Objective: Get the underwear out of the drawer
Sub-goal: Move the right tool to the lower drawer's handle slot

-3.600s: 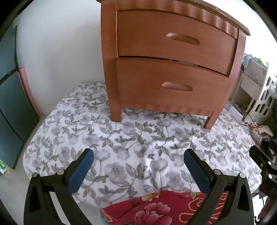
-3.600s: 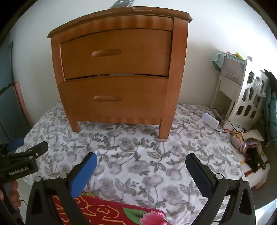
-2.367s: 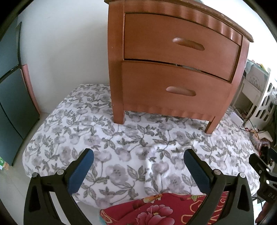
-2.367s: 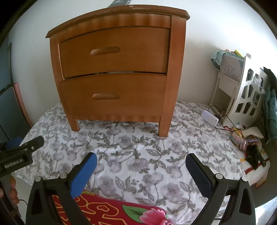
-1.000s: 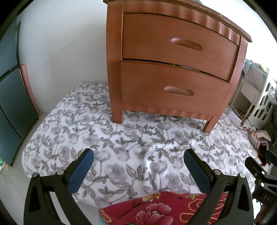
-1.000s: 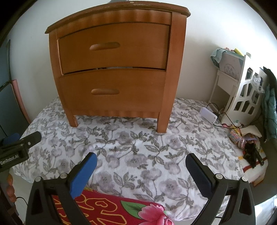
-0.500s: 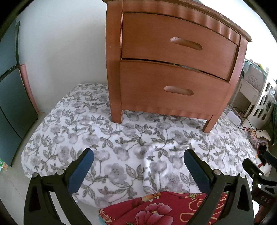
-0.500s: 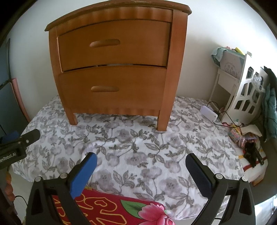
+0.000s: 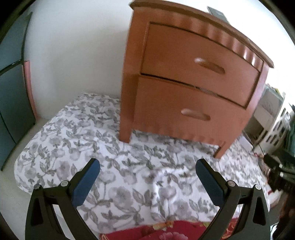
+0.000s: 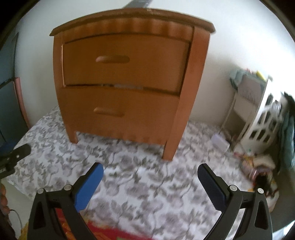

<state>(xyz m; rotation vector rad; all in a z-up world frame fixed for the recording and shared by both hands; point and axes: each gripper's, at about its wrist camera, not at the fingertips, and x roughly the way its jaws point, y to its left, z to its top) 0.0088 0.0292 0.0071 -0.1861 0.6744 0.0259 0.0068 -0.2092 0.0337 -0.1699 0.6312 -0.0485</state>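
Observation:
A brown wooden nightstand (image 9: 184, 88) (image 10: 129, 77) with two drawers stands on a grey floral sheet (image 9: 129, 169) (image 10: 147, 184). Both drawers are pushed in: the upper drawer (image 9: 193, 62) (image 10: 125, 61) and the lower drawer (image 9: 184, 112) (image 10: 118, 112), each with an oval handle. No underwear is visible. My left gripper (image 9: 147, 168) is open and empty, low over the sheet in front of the nightstand. My right gripper (image 10: 150, 170) is also open and empty, hovering over the sheet short of the nightstand's right leg.
A red floral cloth (image 9: 166, 232) (image 10: 103, 232) lies at the near edge. A white openwork shelf (image 10: 261, 118) with clutter and cables stands at the right. Dark panels (image 9: 12, 88) lean on the wall at the left. A flat dark object (image 9: 217, 13) lies atop the nightstand.
Both views have shifted and blurred: both grippers have risen and tilted, so the nightstand's top now shows. Both grippers stay open, drawers stay pushed in.

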